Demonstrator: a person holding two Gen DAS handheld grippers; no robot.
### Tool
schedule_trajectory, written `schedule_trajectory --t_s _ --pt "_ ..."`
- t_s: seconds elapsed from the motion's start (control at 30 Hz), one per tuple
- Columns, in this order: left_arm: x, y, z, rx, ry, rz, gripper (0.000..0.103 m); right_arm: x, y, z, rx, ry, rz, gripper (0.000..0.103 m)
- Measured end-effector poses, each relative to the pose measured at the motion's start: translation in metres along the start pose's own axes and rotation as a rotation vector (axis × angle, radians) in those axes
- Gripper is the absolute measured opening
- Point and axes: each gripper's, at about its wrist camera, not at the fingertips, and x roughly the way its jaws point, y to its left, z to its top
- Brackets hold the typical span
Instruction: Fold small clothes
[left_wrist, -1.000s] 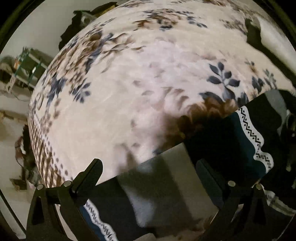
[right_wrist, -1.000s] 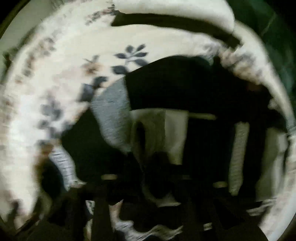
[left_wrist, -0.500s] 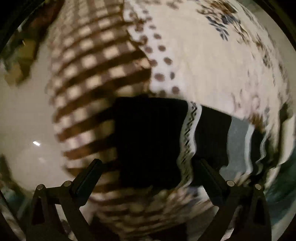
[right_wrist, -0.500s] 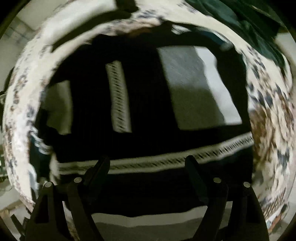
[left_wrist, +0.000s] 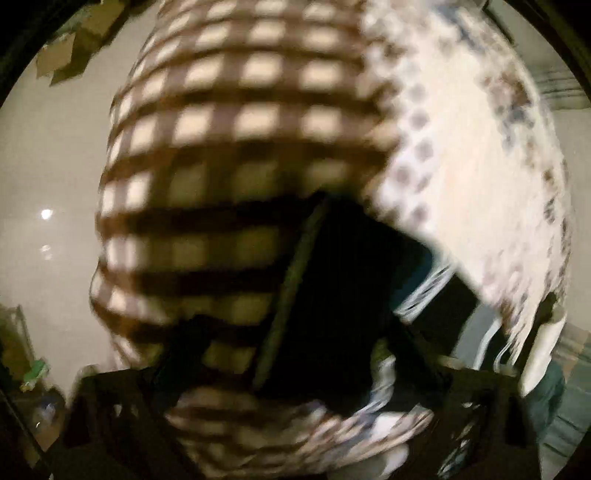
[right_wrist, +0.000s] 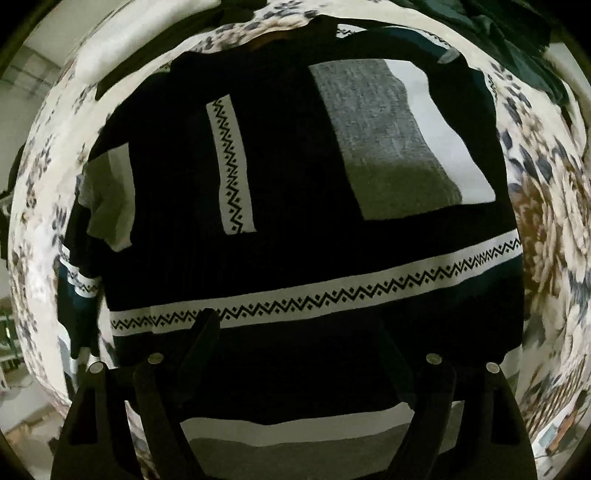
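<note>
A dark knit sweater (right_wrist: 295, 206) with white zigzag bands and grey and white panels lies spread flat on a floral bed cover (right_wrist: 546, 229). My right gripper (right_wrist: 295, 332) is open and empty, its fingers hovering over the sweater's lower part. In the blurred left wrist view, a corner of the sweater (left_wrist: 332, 295) lies near the checked edge of the cover (left_wrist: 229, 147). My left gripper (left_wrist: 291, 354) is open over that corner, with nothing between its fingers.
The bed's edge drops to a pale floor (left_wrist: 48, 184) at the left of the left wrist view. Dark green cloth (right_wrist: 517, 33) lies at the far right of the bed. Clutter stands on the floor (left_wrist: 66, 55).
The left gripper has swung toward the bed's checked edge and moved closer over the sweater's corner. The right gripper has settled over the spread sweater, and its view is now sharp.
</note>
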Motion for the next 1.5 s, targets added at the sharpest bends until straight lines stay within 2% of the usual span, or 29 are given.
schedule_trajectory --t_s 0.03,0.07,0.13,0.23,0.3,0.37,0.43,0.5,0.6,0.77,0.83,0.9,0.97,1.03,1.1,1.13,1.2,1.3,1.33,1.4,1.47,1.5 --pt "-0.006 -0.013 0.003 0.05 -0.039 0.011 0.031 0.001 0.001 0.002 -0.013 -0.011 -0.041 0.085" --pt "-0.011 -0.023 0.003 0.093 -0.069 0.02 0.008 0.004 0.009 0.005 -0.029 -0.02 -0.084 0.085" --pt "-0.03 -0.05 0.002 0.2 -0.155 0.026 0.006 0.007 0.018 0.012 -0.077 -0.042 -0.189 0.085" --pt "-0.058 -0.092 -0.001 0.401 -0.289 0.06 0.005 0.008 0.026 0.026 -0.104 -0.075 -0.237 0.085" --pt "-0.068 -0.117 -0.012 0.496 -0.342 0.061 0.005 0.009 0.03 0.035 -0.115 -0.096 -0.244 0.085" --pt "-0.079 -0.141 -0.03 0.606 -0.388 0.035 0.005 0.008 0.028 0.043 -0.097 -0.105 -0.211 0.085" --pt "-0.088 -0.177 -0.061 0.724 -0.4 -0.025 0.005 0.005 0.013 0.051 -0.054 -0.101 -0.18 0.085" --pt "-0.089 -0.215 -0.099 0.834 -0.377 -0.084 0.005 0.0 -0.012 0.052 -0.001 -0.103 -0.158 0.085" --pt "-0.073 -0.281 -0.188 1.021 -0.274 -0.206 0.005 -0.001 -0.048 0.05 0.074 -0.086 -0.143 0.085" --pt "-0.026 -0.365 -0.367 1.332 -0.046 -0.363 0.005 -0.001 -0.123 0.036 0.207 -0.039 -0.143 0.085" --pt "-0.008 -0.381 -0.426 1.431 0.002 -0.381 0.005 -0.004 -0.146 0.033 0.221 -0.046 -0.165 0.085" --pt "0.017 -0.392 -0.463 1.477 0.1 -0.353 0.009 -0.007 -0.163 0.034 0.223 -0.053 -0.18 0.085" --pt "0.04 -0.395 -0.49 1.48 0.186 -0.309 0.011 -0.01 -0.18 0.034 0.224 -0.057 -0.165 0.085" --pt "0.057 -0.397 -0.504 1.486 0.239 -0.261 0.028 -0.012 -0.197 0.036 0.218 -0.059 -0.144 0.085" --pt "0.057 -0.393 -0.5 1.476 0.281 -0.255 0.079 -0.016 -0.207 0.036 0.217 -0.06 -0.111 0.085" --pt "0.05 -0.39 -0.494 1.472 0.281 -0.265 0.083 -0.02 -0.212 0.038 0.221 -0.065 -0.086 0.085" --pt "0.034 -0.389 -0.467 1.463 0.23 -0.274 0.084 -0.029 -0.216 0.039 0.235 -0.08 -0.016 0.085" --pt "0.011 -0.381 -0.405 1.435 0.024 -0.193 0.085 -0.04 -0.214 0.052 0.251 -0.118 0.112 0.085" --pt "0.005 -0.374 -0.375 1.416 -0.075 -0.124 0.085 -0.042 -0.209 0.061 0.251 -0.129 0.161 0.085" --pt "0.0 -0.363 -0.325 1.369 -0.2 0.0 0.085 -0.039 -0.198 0.078 0.241 -0.136 0.217 0.085" --pt "0.002 -0.35 -0.282 1.31 -0.264 0.106 0.085 -0.03 -0.177 0.101 0.227 -0.138 0.261 0.085" --pt "0.005 -0.346 -0.27 1.289 -0.269 0.136 0.085 -0.023 -0.172 0.116 0.216 -0.134 0.273 0.085"
